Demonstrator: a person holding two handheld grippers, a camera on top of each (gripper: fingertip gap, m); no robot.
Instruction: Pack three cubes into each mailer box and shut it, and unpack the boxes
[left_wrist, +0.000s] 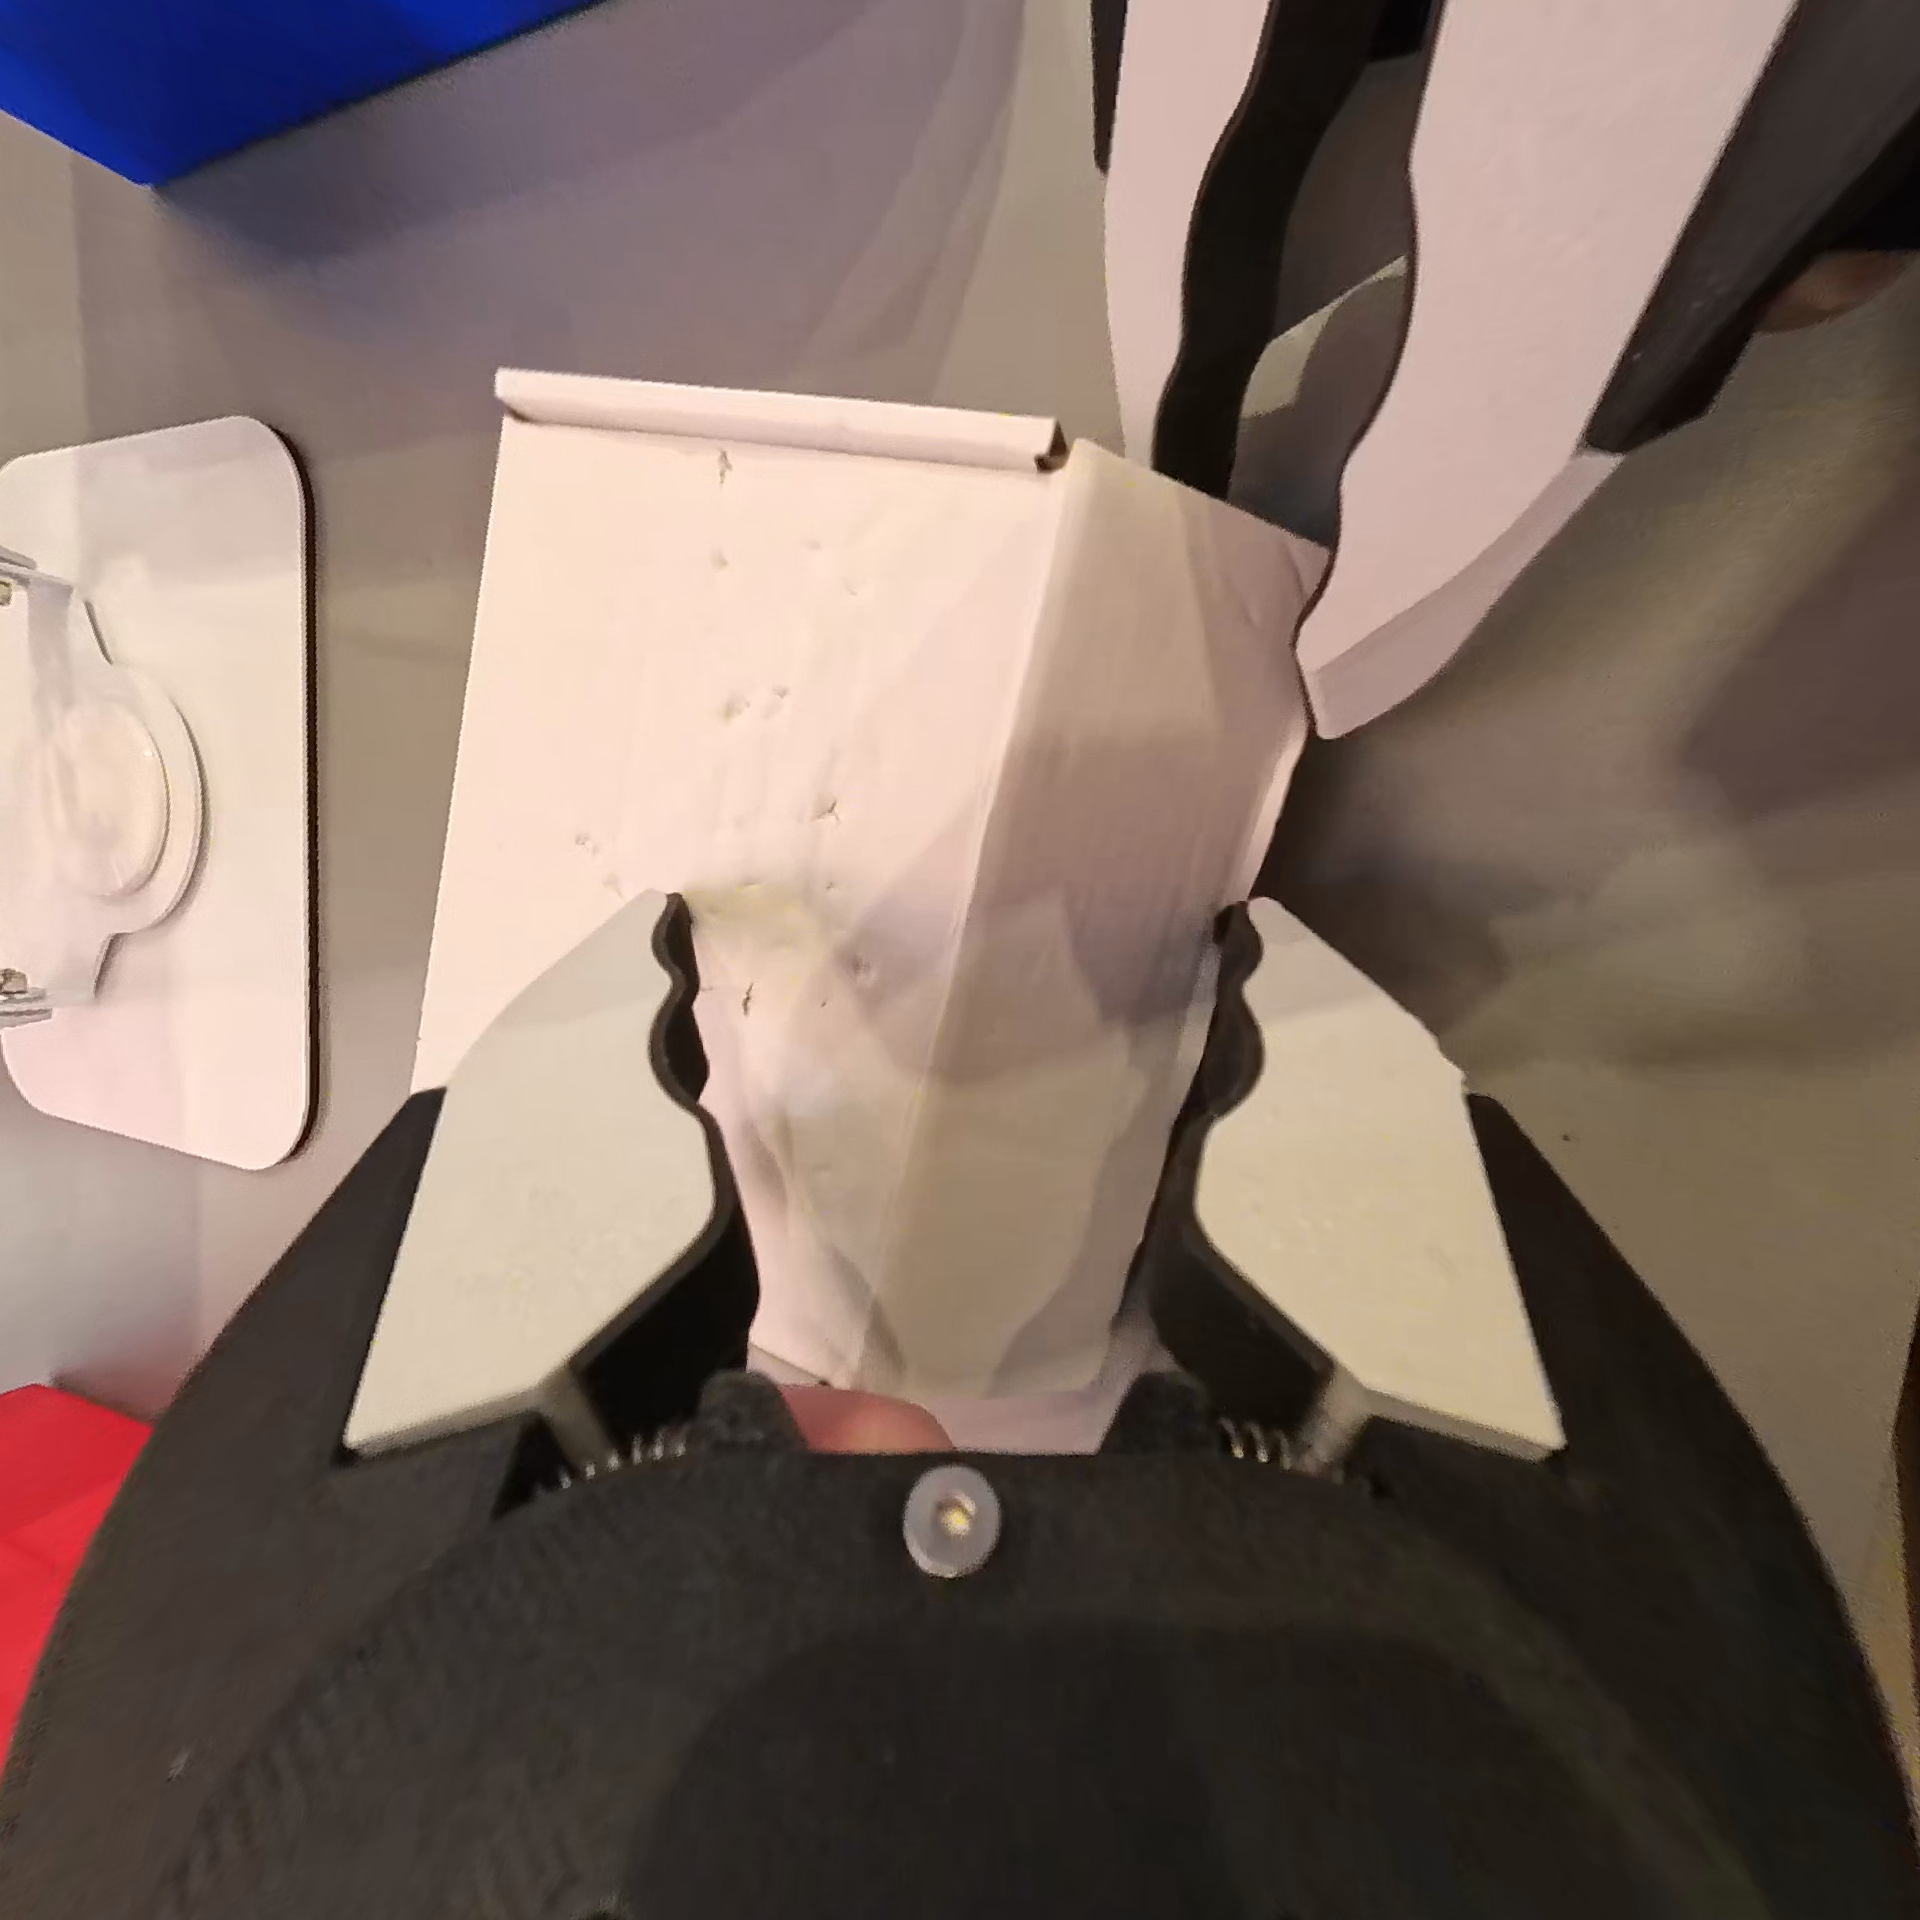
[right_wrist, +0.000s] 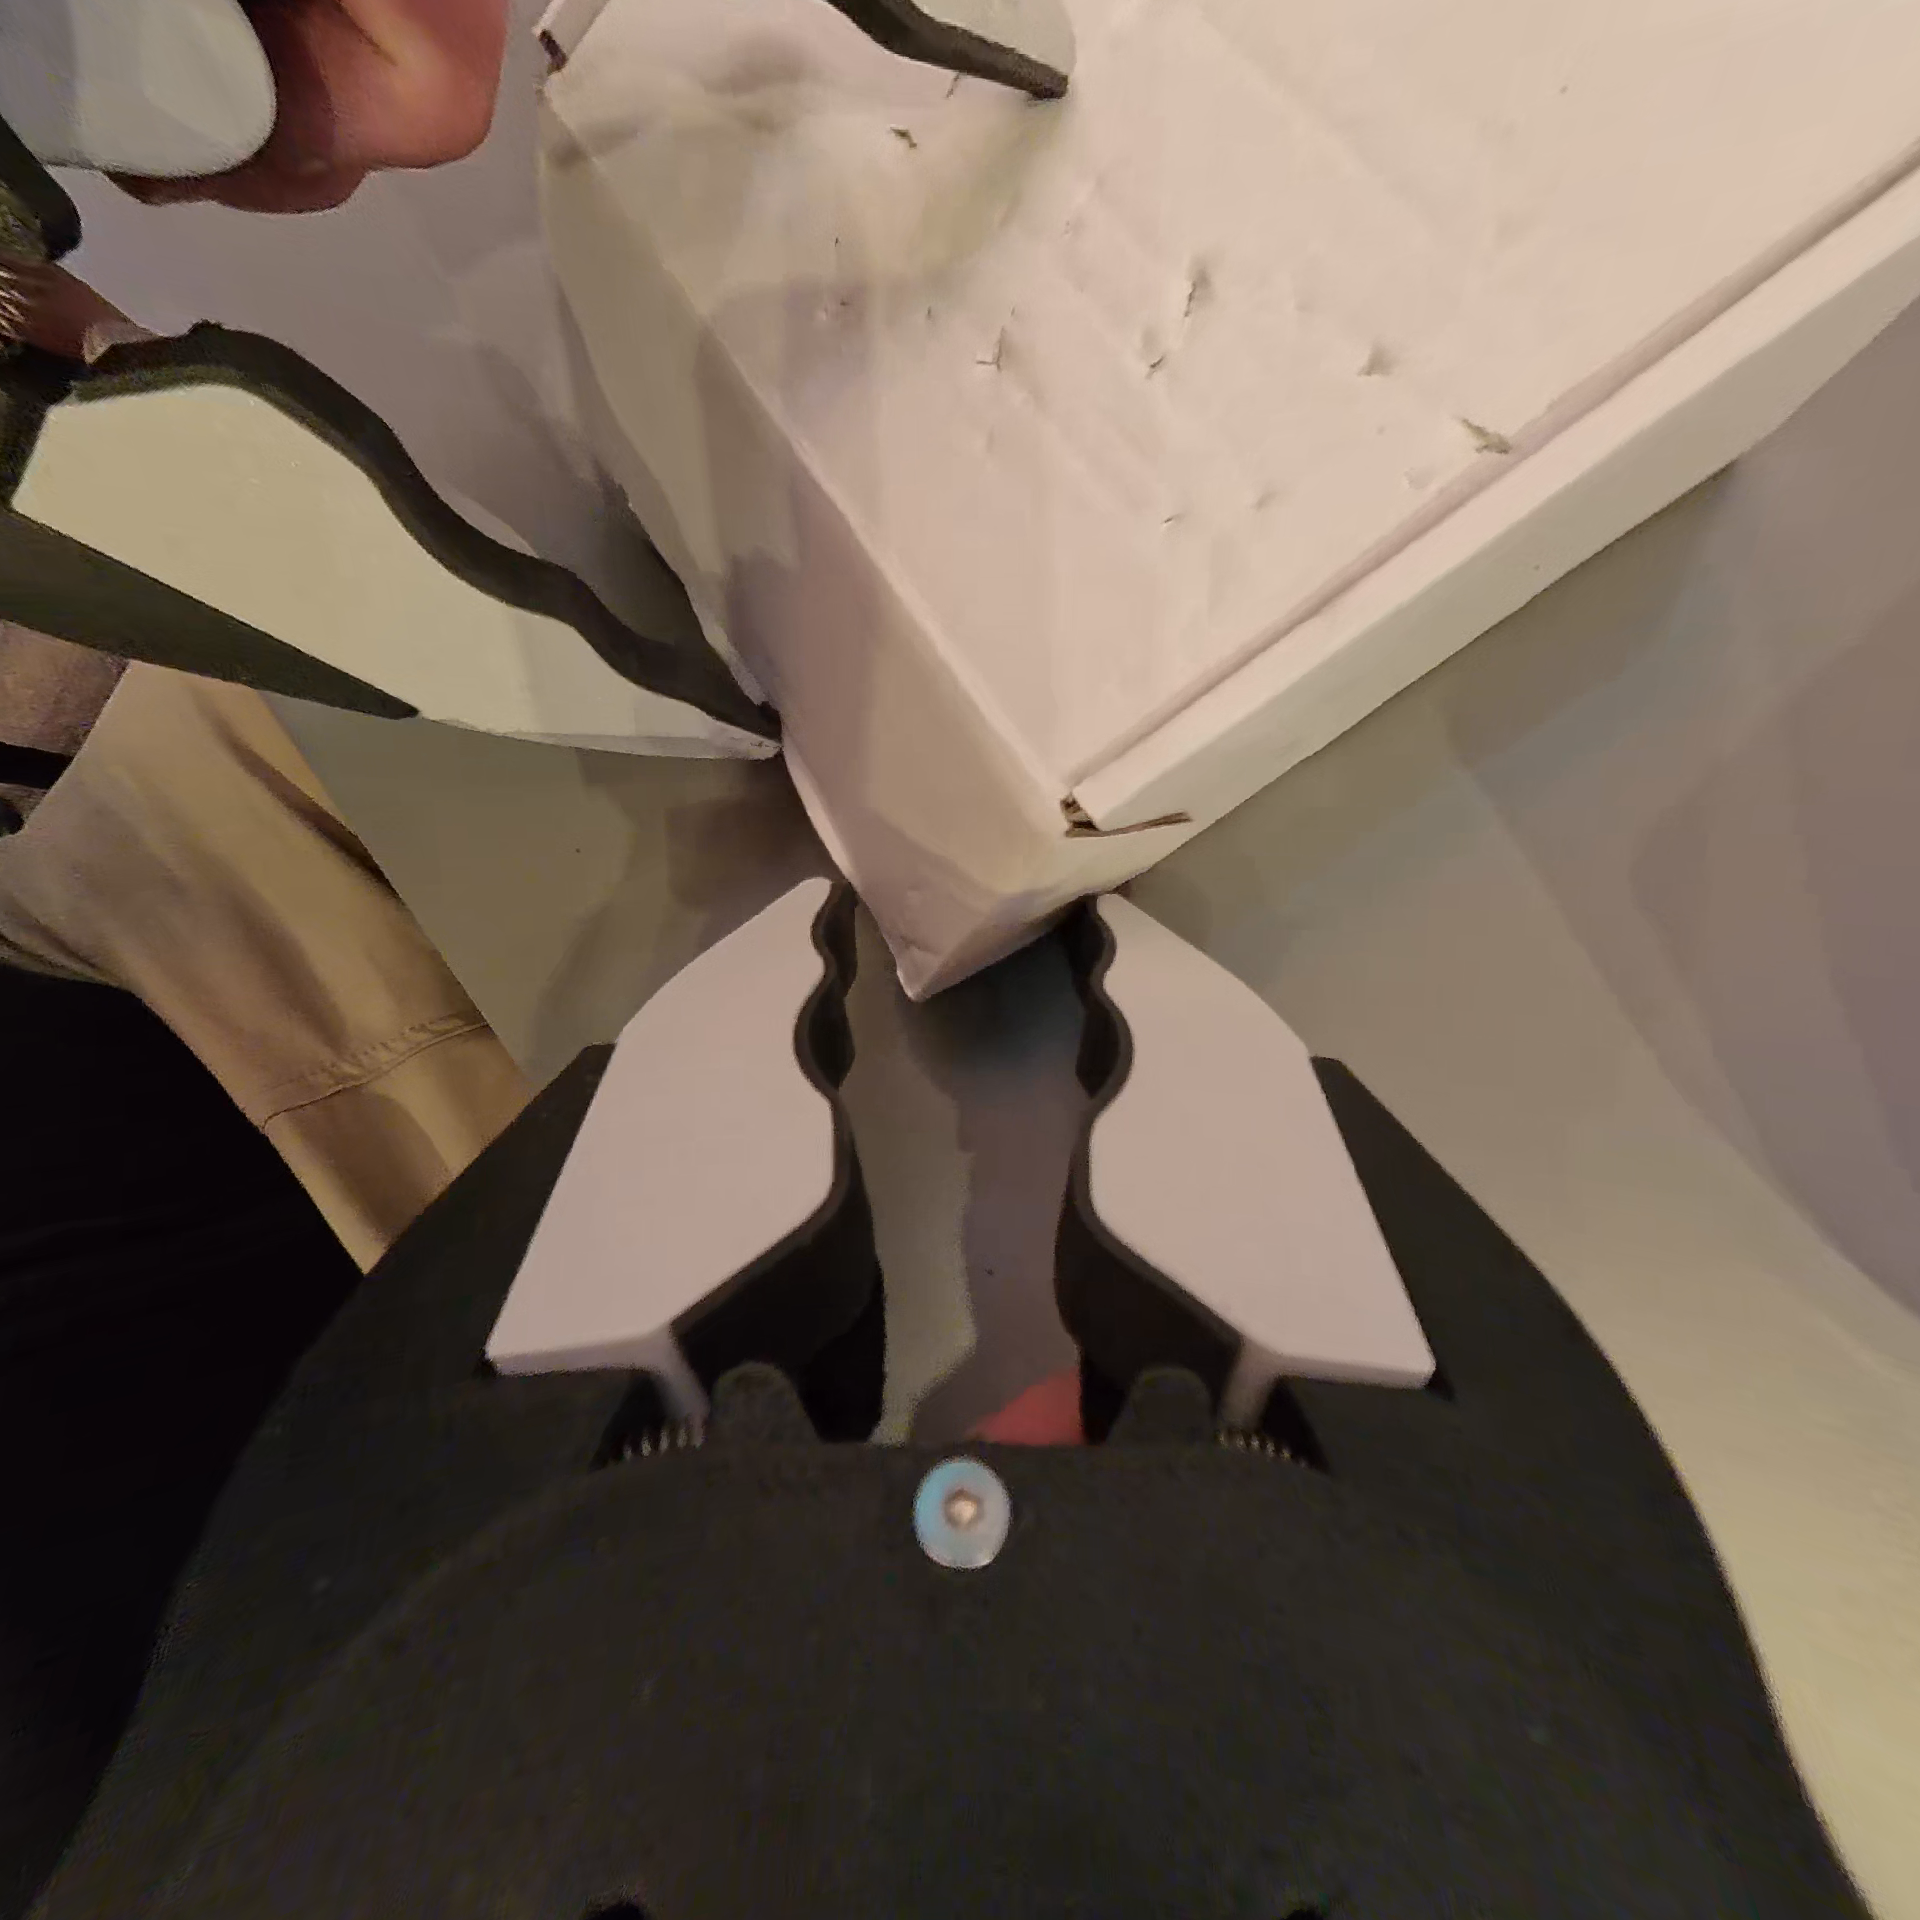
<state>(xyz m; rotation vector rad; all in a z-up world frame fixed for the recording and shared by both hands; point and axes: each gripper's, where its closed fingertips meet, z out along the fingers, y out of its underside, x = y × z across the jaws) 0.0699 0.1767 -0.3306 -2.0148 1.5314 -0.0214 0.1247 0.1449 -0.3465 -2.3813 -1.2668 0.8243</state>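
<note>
A closed white mailer box (left_wrist: 779, 644) with a dented lid lies on the grey table. My left gripper (left_wrist: 956, 914) has the box's right edge deep between its jaws. One finger lies on the lid and the other at the foot of the side wall, both touching. My right gripper (right_wrist: 964, 909) is narrowed onto the box's (right_wrist: 1195, 364) bottom corner, which fills the gap between its tips. Its fingers (left_wrist: 1507, 312) show at the box's far right corner in the left wrist view. The left gripper's fingers (right_wrist: 312, 540) show at the left in the right wrist view. The box's contents are hidden.
A blue cube (left_wrist: 104, 73) sits at the far left and a red cube (left_wrist: 62, 1475) at the near left. A white plate with a clear plastic fitting (left_wrist: 156, 779) lies left of the box. A person's hand (right_wrist: 395, 94) and beige sleeve (right_wrist: 208, 883) are beside the table (right_wrist: 1558, 1039).
</note>
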